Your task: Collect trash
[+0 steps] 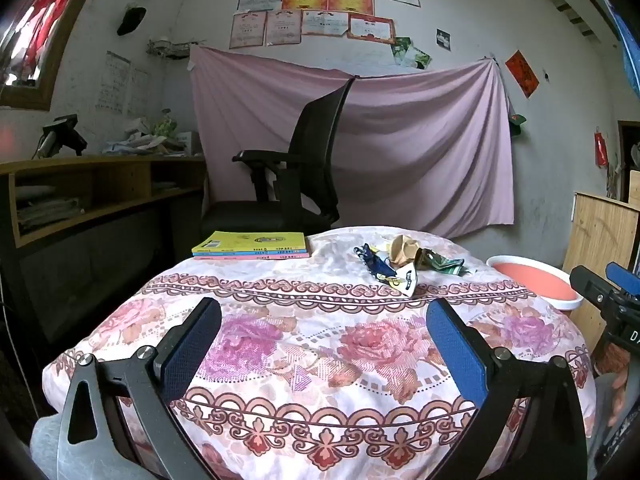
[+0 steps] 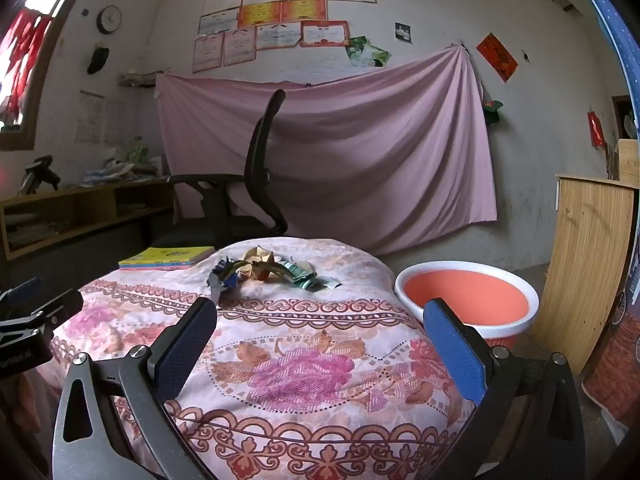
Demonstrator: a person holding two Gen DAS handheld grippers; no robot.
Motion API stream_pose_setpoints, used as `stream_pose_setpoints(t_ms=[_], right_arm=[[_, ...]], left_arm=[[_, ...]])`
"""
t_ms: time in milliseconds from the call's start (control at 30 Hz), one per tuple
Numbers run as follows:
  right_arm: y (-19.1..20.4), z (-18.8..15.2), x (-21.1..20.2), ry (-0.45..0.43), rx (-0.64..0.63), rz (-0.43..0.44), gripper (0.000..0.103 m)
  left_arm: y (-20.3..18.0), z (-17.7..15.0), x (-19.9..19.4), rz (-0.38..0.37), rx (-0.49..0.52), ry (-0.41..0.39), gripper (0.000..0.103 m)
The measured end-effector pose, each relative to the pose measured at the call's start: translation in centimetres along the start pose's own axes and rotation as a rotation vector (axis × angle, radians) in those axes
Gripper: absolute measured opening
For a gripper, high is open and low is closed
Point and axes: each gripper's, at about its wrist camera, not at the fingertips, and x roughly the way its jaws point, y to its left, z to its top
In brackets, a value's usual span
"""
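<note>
So both claws sit at the near edge of the floral quilt [image 1: 320, 344], aimed slightly down. The left gripper [image 1: 324, 344] and right gripper [image 2: 320, 340] each have jaws spread wide with nothing between them, probably lined up for a first reach. Further across the quilt is the trash pile [image 2: 272, 270] of crumpled wrappers, next to some books [image 1: 252, 245]. The right view shows the whole pink basin [image 2: 468, 302] beside the bed, likely the drop spot; the left view only catches its rim.
</note>
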Motion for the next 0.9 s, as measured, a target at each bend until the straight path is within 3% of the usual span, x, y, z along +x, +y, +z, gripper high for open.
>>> stream_pose_setpoints(t_ms=[900], right_arm=[[-0.29, -0.05, 0.12, 0.003, 0.007, 0.001, 0.103]], left_arm=[[-0.17, -0.07, 0.12, -0.001, -0.001, 0.004, 0.101]])
